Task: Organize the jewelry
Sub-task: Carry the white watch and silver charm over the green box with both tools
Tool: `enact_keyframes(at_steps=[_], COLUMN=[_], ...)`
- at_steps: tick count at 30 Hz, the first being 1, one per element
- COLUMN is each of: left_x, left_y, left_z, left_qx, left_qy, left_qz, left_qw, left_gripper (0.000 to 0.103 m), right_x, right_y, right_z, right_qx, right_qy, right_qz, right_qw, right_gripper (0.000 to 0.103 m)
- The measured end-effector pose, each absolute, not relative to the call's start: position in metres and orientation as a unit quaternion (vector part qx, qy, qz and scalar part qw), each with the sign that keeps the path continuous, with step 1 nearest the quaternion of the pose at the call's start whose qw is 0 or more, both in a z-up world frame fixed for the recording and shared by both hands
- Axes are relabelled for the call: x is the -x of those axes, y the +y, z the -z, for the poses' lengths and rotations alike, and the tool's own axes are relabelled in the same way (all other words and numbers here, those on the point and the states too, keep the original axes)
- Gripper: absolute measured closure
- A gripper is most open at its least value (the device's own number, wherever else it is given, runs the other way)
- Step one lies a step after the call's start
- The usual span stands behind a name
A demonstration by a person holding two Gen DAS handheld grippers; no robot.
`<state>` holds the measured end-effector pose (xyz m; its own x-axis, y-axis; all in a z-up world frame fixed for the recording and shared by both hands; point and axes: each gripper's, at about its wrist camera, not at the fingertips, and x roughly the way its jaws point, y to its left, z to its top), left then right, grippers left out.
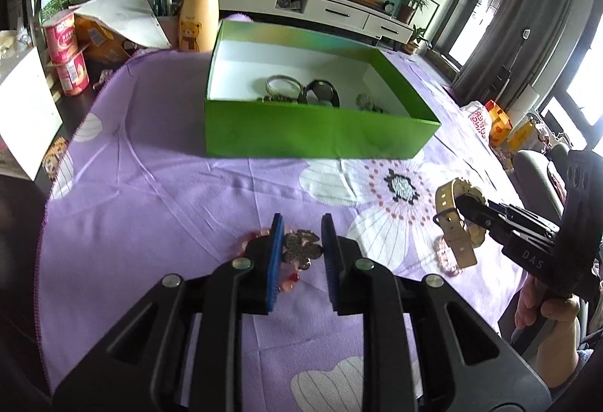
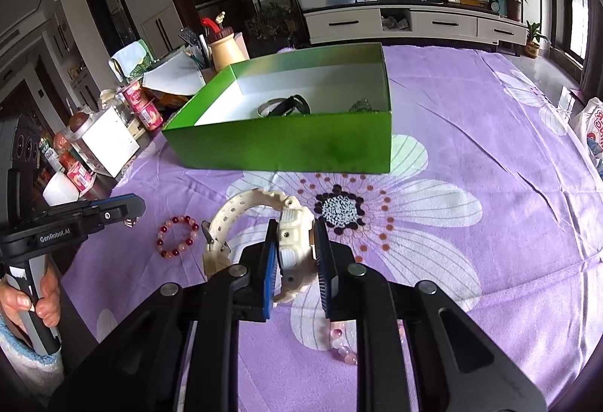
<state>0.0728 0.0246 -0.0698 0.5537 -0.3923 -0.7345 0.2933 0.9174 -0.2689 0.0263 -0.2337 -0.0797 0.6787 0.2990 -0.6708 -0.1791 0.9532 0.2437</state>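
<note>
Two tools were loaded at this moment. Our left tool (image 1: 303, 246) was clenched on a small bronze-coloured flower-shaped metal brooch (image 1: 302, 249), held above a bracelet of red and pale pink beads (image 2: 177, 238) that lay on the purple floral cloth (image 1: 169, 193) covering the desk. Our right tool (image 2: 295, 253) was clamped across the case of a chunky cream plastic wristwatch (image 2: 296, 235), its strap looping off to the left and hanging clear of the cloth. A second, pale pink bead bracelet (image 2: 343, 344) lay on the cloth just beneath that tool.

The open green cardboard box with a white interior (image 1: 320, 133) stood ahead of both tools, with a silver bangle (image 1: 280, 84), a dark watch (image 1: 320, 93) and a small greenish piece (image 1: 367, 103) already inside.

We judged the step in hand to be the carry to the box. To do it well, we needed both pieces to clear the near wall, with the watch's dangling strap kept from catching the rim. We would then lower each over bare white floor, apart from the pieces already there, and release one tool at a time so the tools did not crowd each other.
</note>
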Motion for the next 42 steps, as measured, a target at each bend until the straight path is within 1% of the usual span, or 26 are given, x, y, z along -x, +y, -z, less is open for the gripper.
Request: enact_keyframes(at_steps=[8,19,31,42], left_x=[-0.098,-0.166,-0.24,-0.279], left_y=[0.024,0.025,0.011,-0.008], left_z=[0.048,0.036,0.045,0.067], left_qx=[0.049,0.072,0.105,0.066], left_qy=[0.411,0.416,0.456,0.479], left_qz=[0.184,0.167,0.154,0.122], left_qw=[0.892,0.891,0.87,0.867], left_gripper=[0.083,0.083,0.083,0.083], right_x=[-0.042,-0.086,-0.139,-0.189], right_y=[-0.235,-0.244,-0.25,-0.248], right_z=[0.061,0.047,0.052,0.064], right_qx=[-0.078,-0.084,-0.102,-0.09], right_qy=[0.359,0.346,0.362,0.392], right_qz=[-0.135,-0.13,-0.125,-0.104], right_qw=[0.92,0.925,0.918,0.909], right_gripper=[0.084,0.084,0.084,0.084])
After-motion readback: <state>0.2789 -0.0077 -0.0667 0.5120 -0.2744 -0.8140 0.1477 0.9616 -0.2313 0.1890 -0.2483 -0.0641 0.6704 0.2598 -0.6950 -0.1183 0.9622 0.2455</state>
